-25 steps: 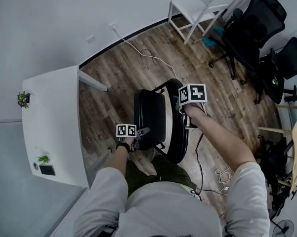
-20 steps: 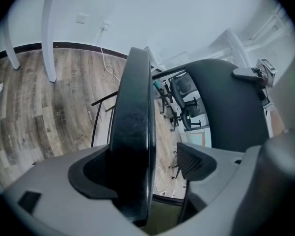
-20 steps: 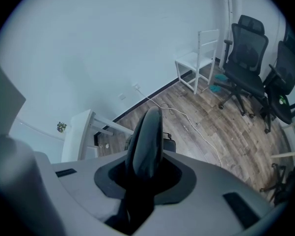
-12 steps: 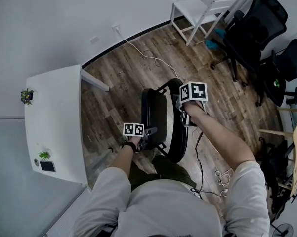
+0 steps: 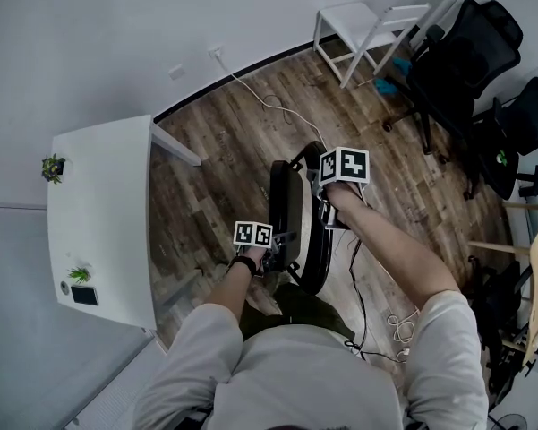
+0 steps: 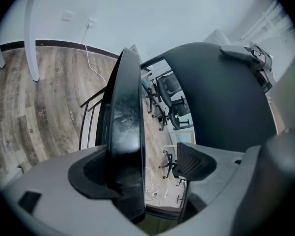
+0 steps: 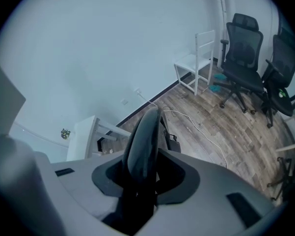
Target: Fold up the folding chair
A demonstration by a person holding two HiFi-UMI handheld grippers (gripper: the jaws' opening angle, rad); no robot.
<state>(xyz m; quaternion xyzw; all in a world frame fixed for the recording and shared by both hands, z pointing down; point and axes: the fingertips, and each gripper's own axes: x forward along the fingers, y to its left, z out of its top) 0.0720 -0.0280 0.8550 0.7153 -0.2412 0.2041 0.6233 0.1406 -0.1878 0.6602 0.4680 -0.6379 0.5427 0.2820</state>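
Note:
The black folding chair (image 5: pixel 315 249) stands on the wood floor in front of me. Its seat (image 5: pixel 285 209) is tipped up nearly on edge, close to the backrest (image 7: pixel 145 132). My left gripper (image 5: pixel 281 240) stands open at the seat's near edge. In the left gripper view the seat (image 6: pixel 125 122) rests against the left jaw, with a gap to the right fingertip (image 6: pixel 196 161). My right gripper (image 5: pixel 328 211) is shut on the backrest's top edge. Its jaws have just been opening slightly, and the pads still lie against both faces of the backrest.
A white table (image 5: pixel 98 222) with small plants and a dark device stands at the left. A white chair (image 5: pixel 358 21) and black office chairs (image 5: pixel 456 61) are at the back right. A white cable (image 5: pixel 269 106) runs across the floor, and more cables (image 5: pixel 403 321) lie by my right side.
The seat has swung up toward the backrest and now looks much narrower. My left gripper has moved right and up with it. The right gripper has stayed at the backrest.

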